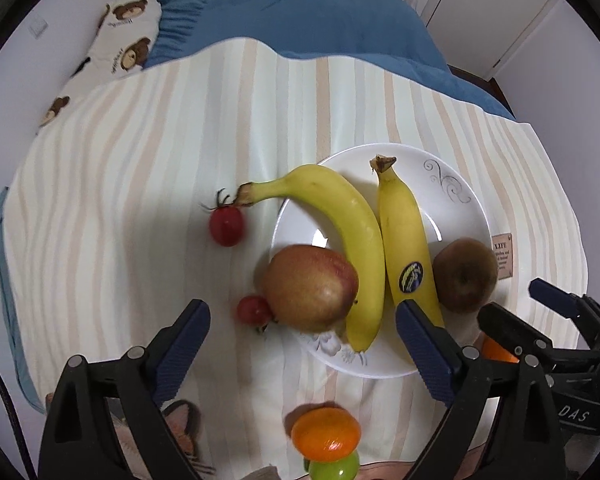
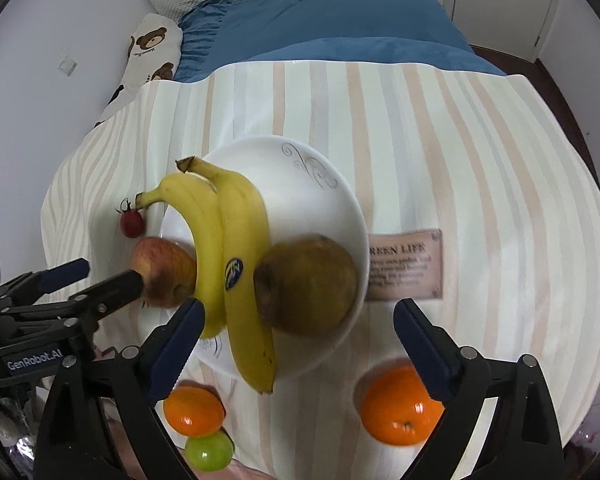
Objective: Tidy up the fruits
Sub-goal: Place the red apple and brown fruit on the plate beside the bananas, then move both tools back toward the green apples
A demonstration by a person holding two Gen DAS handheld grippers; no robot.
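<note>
While both tongs, left and right, gape wide and empty, the white ceramic plate holds two yellow bananas, a reddish apple and a brown pear.

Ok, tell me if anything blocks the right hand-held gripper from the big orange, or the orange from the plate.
Nothing visible blocks it: the right hand-held gripper hangs open just above the orange, which lies bare on the striped cloth. The plate is crowded near it by the brown fruit and bananas; its far side is bare.

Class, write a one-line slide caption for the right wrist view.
Open right gripper above a plate holding two bananas, with oranges on the cloth.
</note>
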